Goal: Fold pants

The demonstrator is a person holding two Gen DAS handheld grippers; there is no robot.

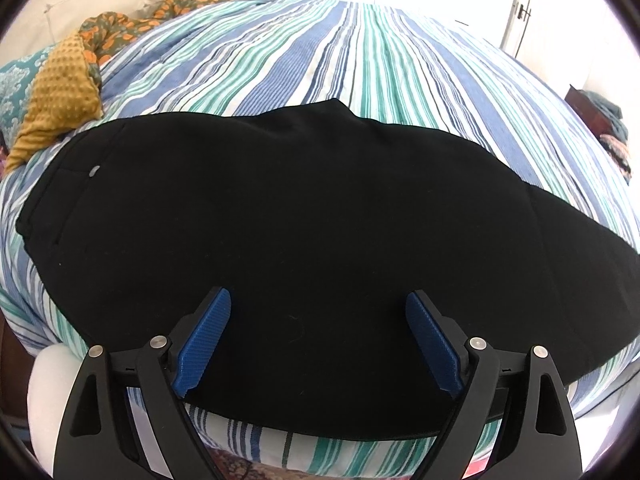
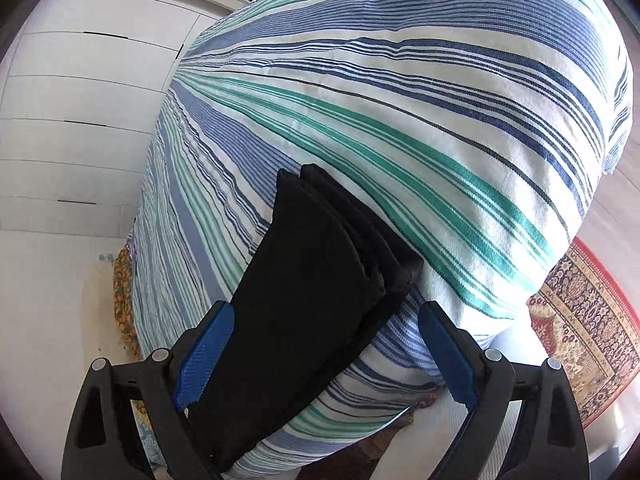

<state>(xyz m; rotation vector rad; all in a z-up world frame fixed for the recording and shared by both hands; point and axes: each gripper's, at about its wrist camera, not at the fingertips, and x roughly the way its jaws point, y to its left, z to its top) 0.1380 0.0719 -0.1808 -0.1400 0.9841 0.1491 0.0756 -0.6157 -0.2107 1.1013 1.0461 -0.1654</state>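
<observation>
Soft, limp black pants on striped bedspread; best pinched at hem corners; left gripper and right gripper both gaping, empty.

Black pants, folded lengthwise, flat across the striped bedspread

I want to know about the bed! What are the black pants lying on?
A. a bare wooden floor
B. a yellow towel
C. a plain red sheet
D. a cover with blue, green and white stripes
D: in the left wrist view the black pants lie spread flat on the striped cover, whose blue, green and white bands show all around them.
</observation>
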